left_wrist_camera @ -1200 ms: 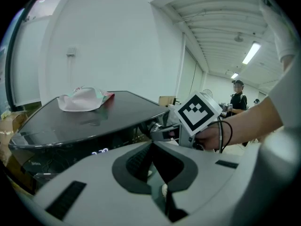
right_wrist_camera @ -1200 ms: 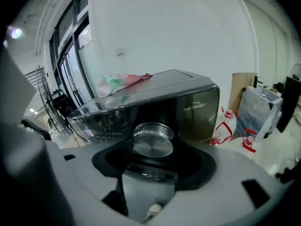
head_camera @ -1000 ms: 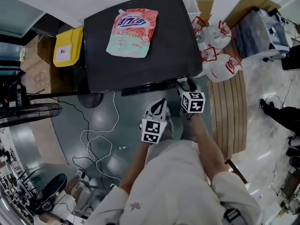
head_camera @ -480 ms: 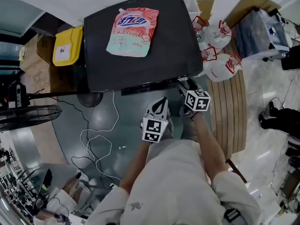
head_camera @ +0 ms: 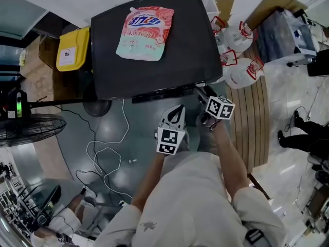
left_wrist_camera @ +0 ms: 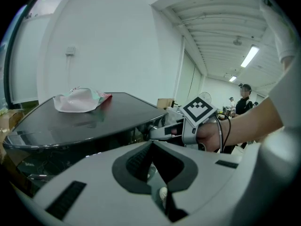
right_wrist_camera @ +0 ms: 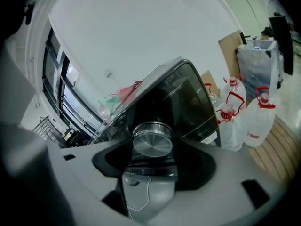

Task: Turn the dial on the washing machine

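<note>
Metal, brushed in fine circles, forms the face of the dial point(right_wrist_camera: 151, 144), a short round knob at the near right corner of the washing machine point(head_camera: 180, 66), whose flat top is dark, glossy and rounded at the corners. One soft plastic detergent pouch point(head_camera: 145, 33), pink and pale green and slightly crumpled, lies flat on the far part of that top. Right of the machine stand at least three translucent white jugs point(head_camera: 245, 72) with red caps, beside a slatted wooden board point(head_camera: 254, 122). Left of the machine are one yellow bin point(head_camera: 72, 49) and one wire-grilled fan point(head_camera: 31, 125), and a thin white cable point(head_camera: 100, 153) loops over the smooth grey floor. There are two grippers, each carrying one black-and-white marker cube. The right gripper point(head_camera: 204, 94) reaches the machine's corner on a bare, outstretched forearm, its cube tilted to one side, and its fingers point(right_wrist_camera: 202, 171) pinch the dial from both sides. The left gripper point(head_camera: 176, 113) hovers over the floor just near of the machine's front, apart from it, its fingers point(left_wrist_camera: 136, 161) pressed together with nothing between them.
</note>
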Motion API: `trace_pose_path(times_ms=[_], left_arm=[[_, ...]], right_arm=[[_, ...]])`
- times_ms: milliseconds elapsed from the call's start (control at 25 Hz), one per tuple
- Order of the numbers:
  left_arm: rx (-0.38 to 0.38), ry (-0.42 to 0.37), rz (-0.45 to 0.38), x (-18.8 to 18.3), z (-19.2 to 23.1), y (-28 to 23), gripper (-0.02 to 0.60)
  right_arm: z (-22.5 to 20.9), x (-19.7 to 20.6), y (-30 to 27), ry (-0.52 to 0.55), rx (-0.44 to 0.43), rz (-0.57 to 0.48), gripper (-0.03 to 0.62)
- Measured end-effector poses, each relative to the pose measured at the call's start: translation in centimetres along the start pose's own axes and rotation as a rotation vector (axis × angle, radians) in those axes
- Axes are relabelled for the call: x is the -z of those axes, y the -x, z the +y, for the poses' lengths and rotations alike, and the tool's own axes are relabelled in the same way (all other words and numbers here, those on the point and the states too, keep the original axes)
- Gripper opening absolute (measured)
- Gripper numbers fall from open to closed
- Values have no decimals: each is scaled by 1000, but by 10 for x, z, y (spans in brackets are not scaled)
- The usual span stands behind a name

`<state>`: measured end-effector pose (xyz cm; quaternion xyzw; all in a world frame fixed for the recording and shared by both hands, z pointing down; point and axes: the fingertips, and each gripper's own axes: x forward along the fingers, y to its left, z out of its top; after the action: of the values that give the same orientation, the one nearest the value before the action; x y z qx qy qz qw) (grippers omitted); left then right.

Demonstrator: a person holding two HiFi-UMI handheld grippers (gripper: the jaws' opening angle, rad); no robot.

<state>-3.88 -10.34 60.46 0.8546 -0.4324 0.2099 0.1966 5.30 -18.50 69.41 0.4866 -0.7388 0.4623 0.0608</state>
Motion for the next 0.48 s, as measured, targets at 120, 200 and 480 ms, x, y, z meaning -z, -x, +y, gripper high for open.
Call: trace_pose_path(times_ms=[120,200,480], left_arm=[[-1,3,-5,0,1,0,13],[-1,3,-7,0,1,1,13],[1,2,-6,3,3,2,12]], right_arm=[[-1,1,-1,-65,-30,-14,276],[-1,2,0,-98,-41,-20,276],[5,3,-1,-168,-85,-27,276]])
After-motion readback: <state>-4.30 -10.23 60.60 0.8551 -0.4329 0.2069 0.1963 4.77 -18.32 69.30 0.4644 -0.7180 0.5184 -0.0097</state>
